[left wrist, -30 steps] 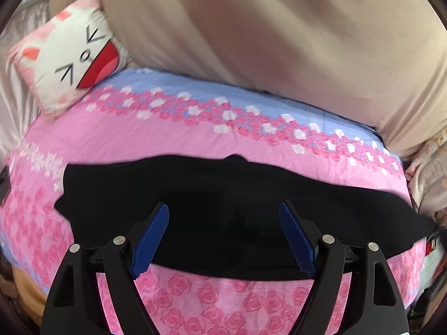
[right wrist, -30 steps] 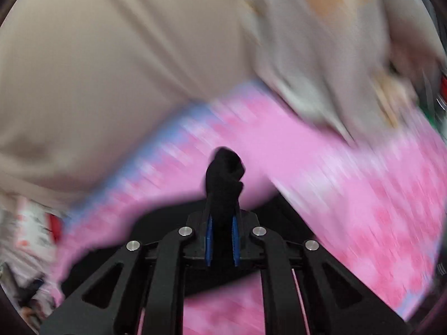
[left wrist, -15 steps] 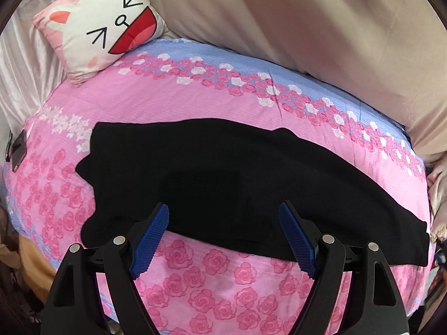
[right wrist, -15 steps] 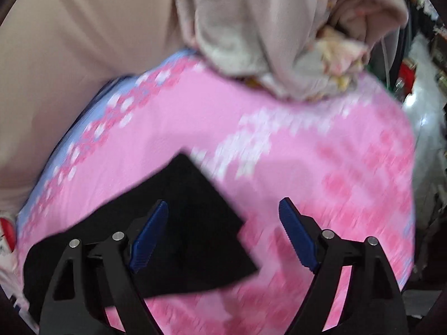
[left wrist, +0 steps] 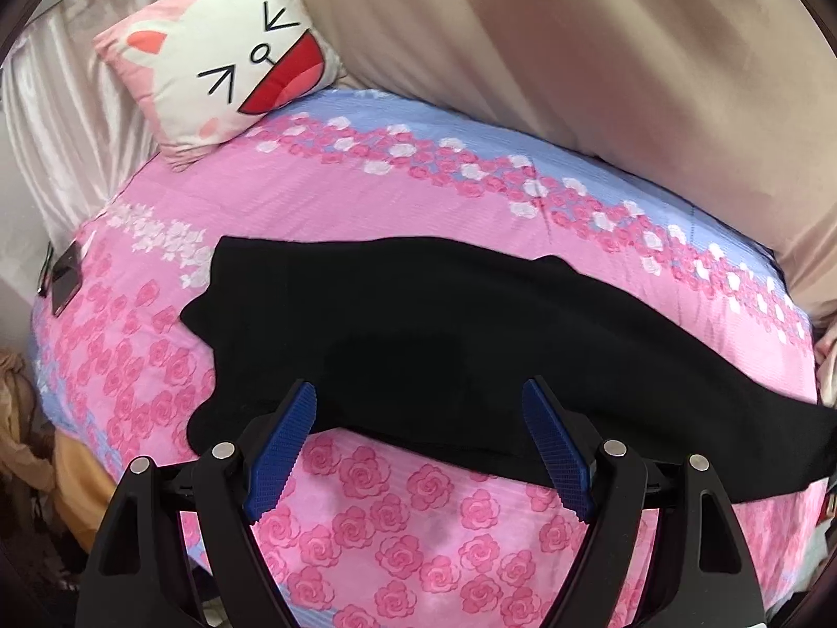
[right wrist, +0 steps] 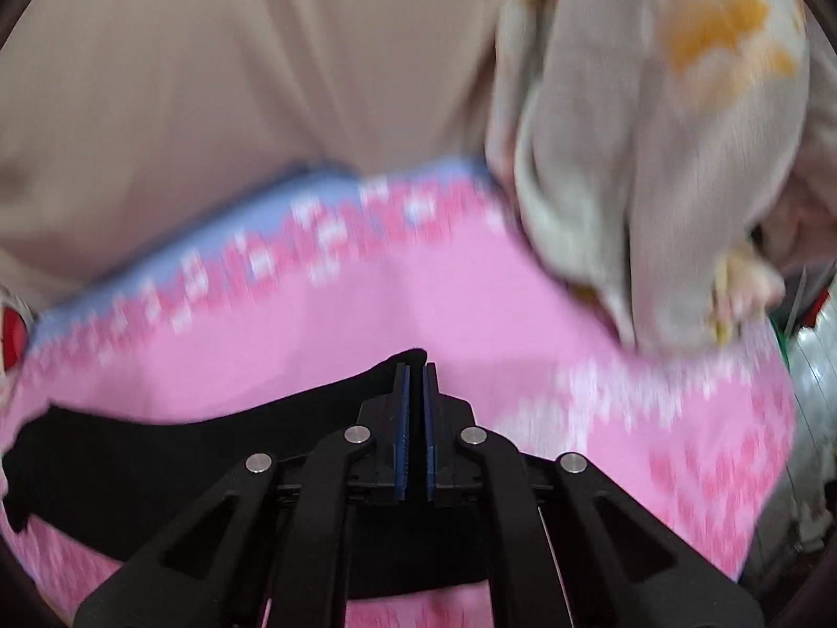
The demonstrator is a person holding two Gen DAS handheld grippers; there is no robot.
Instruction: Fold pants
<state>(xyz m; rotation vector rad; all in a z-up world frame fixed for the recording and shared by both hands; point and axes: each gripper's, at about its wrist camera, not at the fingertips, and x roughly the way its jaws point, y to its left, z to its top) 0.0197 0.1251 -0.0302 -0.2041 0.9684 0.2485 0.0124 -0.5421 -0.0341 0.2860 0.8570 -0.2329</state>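
Black pants (left wrist: 444,335) lie stretched out flat across the pink floral bed (left wrist: 366,209), waist end at the left and leg end running off to the right. My left gripper (left wrist: 418,418) is open and empty, above the pants' near edge. In the blurred right wrist view my right gripper (right wrist: 416,382) is shut, its blue pads (right wrist: 402,418) nearly together over the leg end of the pants (right wrist: 183,450). I cannot tell whether fabric is pinched between them.
A cat-face pillow (left wrist: 230,63) leans at the bed's far left corner. A beige curtain (left wrist: 575,52) hangs behind the bed. A dark phone (left wrist: 65,277) lies at the left edge. A heap of pale clothes (right wrist: 654,146) sits at the bed's right end.
My right gripper let go of the leg end, opened half a second ago, and has shut again over it. My left gripper drew back and stayed open; the pants now lie flatter.
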